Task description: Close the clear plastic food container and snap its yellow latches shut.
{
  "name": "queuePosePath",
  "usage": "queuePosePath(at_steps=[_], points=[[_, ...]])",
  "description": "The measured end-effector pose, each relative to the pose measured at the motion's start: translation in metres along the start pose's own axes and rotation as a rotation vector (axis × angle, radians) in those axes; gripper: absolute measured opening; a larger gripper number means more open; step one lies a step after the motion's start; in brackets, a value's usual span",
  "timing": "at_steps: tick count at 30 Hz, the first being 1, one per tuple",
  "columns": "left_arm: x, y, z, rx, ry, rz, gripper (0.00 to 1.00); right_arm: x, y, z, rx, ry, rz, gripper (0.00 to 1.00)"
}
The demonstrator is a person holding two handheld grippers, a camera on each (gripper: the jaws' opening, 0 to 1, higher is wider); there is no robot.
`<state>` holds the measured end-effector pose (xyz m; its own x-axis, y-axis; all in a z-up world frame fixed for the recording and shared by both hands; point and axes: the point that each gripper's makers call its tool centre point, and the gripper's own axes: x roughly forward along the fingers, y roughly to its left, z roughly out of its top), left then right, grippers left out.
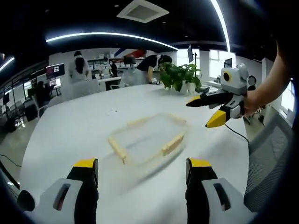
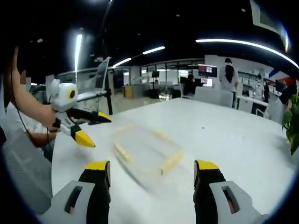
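Note:
The clear plastic container [image 1: 149,140] lies on the white table [image 1: 70,130] with pale yellow latches [image 1: 172,143] along its sides; motion blur hides whether its lid is seated. My left gripper [image 1: 142,171] is open, hovering short of the container with nothing between its jaws. The right gripper [image 1: 204,112] comes in from the right, held by a hand, jaws apart above the table. In the right gripper view, my right gripper [image 2: 152,173] stands open before the container [image 2: 147,149], and the left gripper [image 2: 92,128] hangs at the left, also open.
A potted green plant [image 1: 179,76] stands at the table's far edge. A grey chair [image 1: 271,154] sits at the right. Several people stand at desks with monitors [image 1: 54,71] behind the table. A plant leaf [image 2: 292,123] enters at the right edge.

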<state>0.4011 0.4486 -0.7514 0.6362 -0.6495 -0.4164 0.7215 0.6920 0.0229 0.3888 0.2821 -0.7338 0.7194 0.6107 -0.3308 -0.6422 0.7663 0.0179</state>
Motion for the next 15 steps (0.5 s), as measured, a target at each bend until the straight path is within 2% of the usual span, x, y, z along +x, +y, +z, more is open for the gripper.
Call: queuePosePath(at_steps=[5, 15], points=[[-0.006, -0.002, -0.009, -0.013, 0.014, 0.011, 0.76, -0.009, -0.001, -0.004, 0.013, 0.005, -0.014, 0.73], [-0.019, -0.002, -0.018, -0.043, 0.011, 0.027, 0.76, -0.022, 0.006, -0.013, 0.031, 0.016, -0.024, 0.73]])
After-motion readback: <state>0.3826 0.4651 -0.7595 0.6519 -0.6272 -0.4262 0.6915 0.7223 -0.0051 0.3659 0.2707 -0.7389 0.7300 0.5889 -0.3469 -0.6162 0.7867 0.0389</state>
